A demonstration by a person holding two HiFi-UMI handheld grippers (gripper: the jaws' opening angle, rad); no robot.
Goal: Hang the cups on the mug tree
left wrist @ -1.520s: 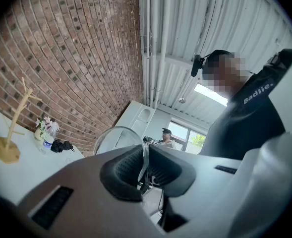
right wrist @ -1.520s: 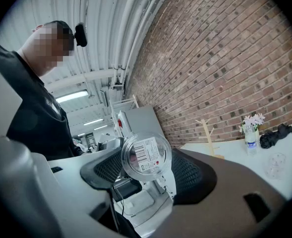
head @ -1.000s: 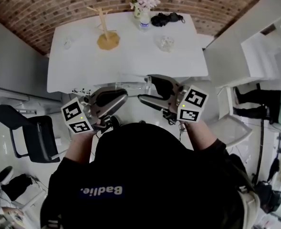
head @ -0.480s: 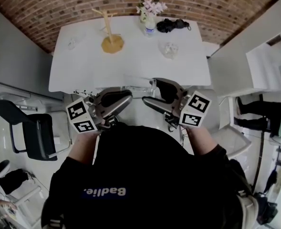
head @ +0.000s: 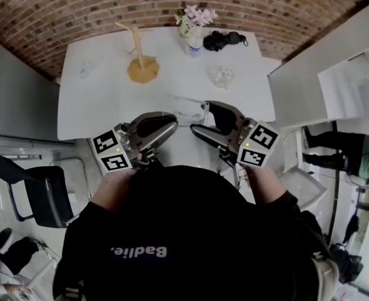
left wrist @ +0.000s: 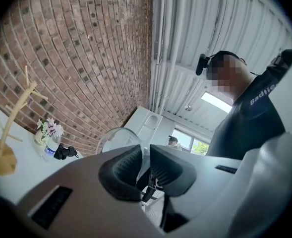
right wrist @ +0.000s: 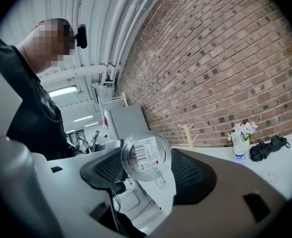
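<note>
Mug tree (head: 143, 69) stood upright on the far-left part of the white table (head: 109, 105), trunk vertical, pegs angled up. Nothing hung on it yet.

Right gripper (right wrist: 146, 171): pads clamped on the body of a clear cup (right wrist: 146, 155). The labelled base faced back at the camera, so its long axis ran along the gripper's line with the mouth pointing forward. A small nub at its lower edge may have been the handle; couldn't confirm.

Left gripper (left wrist: 146, 161): jaws nearly together and had just been easing apart. The thin glass wall of a second cup (left wrist: 117, 139) sat in the narrow gap and looked pinched. The rest of that cup rose above the left-hand pad.

Head view: both grippers were at the near table edge, tips facing each other, and both cups were off the table. Two more clear glass pieces sat on the table, one to the tree's left (head: 85, 71) and one mid-right (head: 222, 75), probably cups too.

Key relation: the tree lay ahead and left of both grippers, well apart from them. Left gripper was nearer. My read: left cup goes first. Its handle opening has to line up over an upward peg, so the cup needs rotating before the reach. The flower vase (head: 193, 27) beside the tree on the right was the thing to avoid.
</note>
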